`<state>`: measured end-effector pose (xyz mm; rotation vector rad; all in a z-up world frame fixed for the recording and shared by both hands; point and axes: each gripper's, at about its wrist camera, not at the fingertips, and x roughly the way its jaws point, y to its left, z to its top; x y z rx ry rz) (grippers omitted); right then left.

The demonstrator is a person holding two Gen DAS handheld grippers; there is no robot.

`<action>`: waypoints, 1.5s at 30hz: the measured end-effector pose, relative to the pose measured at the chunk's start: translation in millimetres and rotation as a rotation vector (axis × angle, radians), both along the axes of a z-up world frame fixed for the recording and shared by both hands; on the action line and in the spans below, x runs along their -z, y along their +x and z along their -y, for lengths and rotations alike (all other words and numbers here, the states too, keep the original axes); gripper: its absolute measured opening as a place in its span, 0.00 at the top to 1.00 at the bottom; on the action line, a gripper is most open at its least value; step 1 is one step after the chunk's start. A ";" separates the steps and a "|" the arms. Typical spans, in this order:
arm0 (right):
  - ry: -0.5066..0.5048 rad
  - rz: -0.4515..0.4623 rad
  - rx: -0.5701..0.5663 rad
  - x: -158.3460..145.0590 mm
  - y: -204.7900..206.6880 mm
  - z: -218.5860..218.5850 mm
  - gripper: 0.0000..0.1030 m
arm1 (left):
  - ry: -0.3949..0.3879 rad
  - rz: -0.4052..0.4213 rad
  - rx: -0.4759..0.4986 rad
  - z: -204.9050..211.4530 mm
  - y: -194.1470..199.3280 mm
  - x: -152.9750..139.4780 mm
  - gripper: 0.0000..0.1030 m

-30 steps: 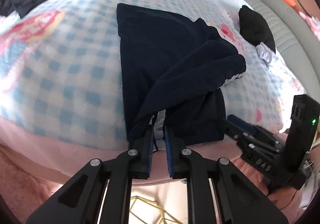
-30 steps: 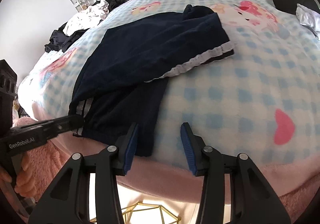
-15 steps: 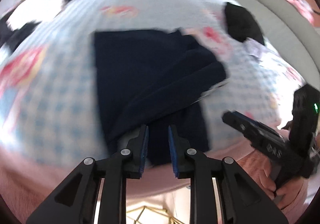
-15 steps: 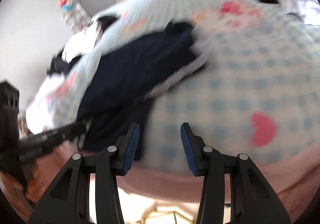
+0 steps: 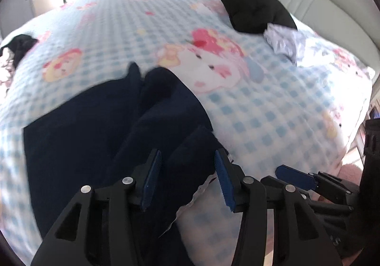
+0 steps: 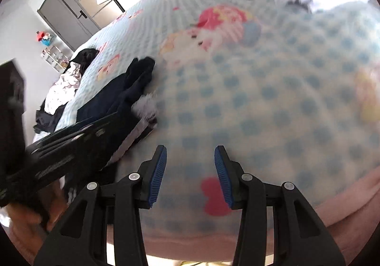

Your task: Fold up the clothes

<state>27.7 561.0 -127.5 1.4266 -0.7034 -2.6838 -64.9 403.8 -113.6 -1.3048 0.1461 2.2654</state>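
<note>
Over navy garment [image 5: 99,137], left tool [image 5: 187,171] opening, apparently released; previously clamped

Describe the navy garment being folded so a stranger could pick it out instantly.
On the blue-checked cartoon blanket, look near its pink front edge. The navy garment lies there, partly folded, in front of the left gripper. Unlike the black cushion further back, it has a white frilled hem.

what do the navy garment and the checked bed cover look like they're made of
Navy garment: soft matte knit, probably cotton jersey; it drapes in limp folds, with a pale frilly trim at its edge. Checked bed cover: fuzzy fleece-like plush, judging by its soft, dimpled surface.
</note>
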 end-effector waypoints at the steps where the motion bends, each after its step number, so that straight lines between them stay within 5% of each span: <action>1: 0.009 -0.003 -0.005 -0.7 -1.2 1.9 0.58 | 0.000 0.008 0.003 -1.4 -1.2 2.7 0.73; 2: 0.026 -0.007 -0.008 -2.1 -2.1 4.1 0.58 | 0.003 0.007 -0.014 1.5 0.7 3.6 0.91; 13: 0.061 -0.042 -0.134 -26.5 -39.6 34.7 0.58 | 0.136 -0.114 -0.269 119.2 -19.0 -49.5 0.95; 20: 0.155 -0.044 -0.215 -38.9 -90.0 69.9 0.58 | 0.130 -0.005 -0.356 191.0 -70.5 -5.1 0.95; 27: 0.203 -0.007 -0.213 -22.4 -128.8 79.1 0.58 | 0.168 -0.004 -0.405 233.5 -81.2 7.0 0.95; 34: 0.226 -0.021 -0.265 -17.7 -179.7 101.6 0.58 | 0.115 0.006 -0.281 217.3 -97.2 17.9 0.95; 41: 0.310 0.016 -0.292 9.1 -217.7 112.5 0.59 | 0.147 0.001 -0.307 229.1 -105.3 18.3 0.93; 45: 0.240 -0.036 -0.191 -2.6 -221.9 90.0 0.58 | 0.158 0.001 -0.356 241.8 -106.3 20.5 0.77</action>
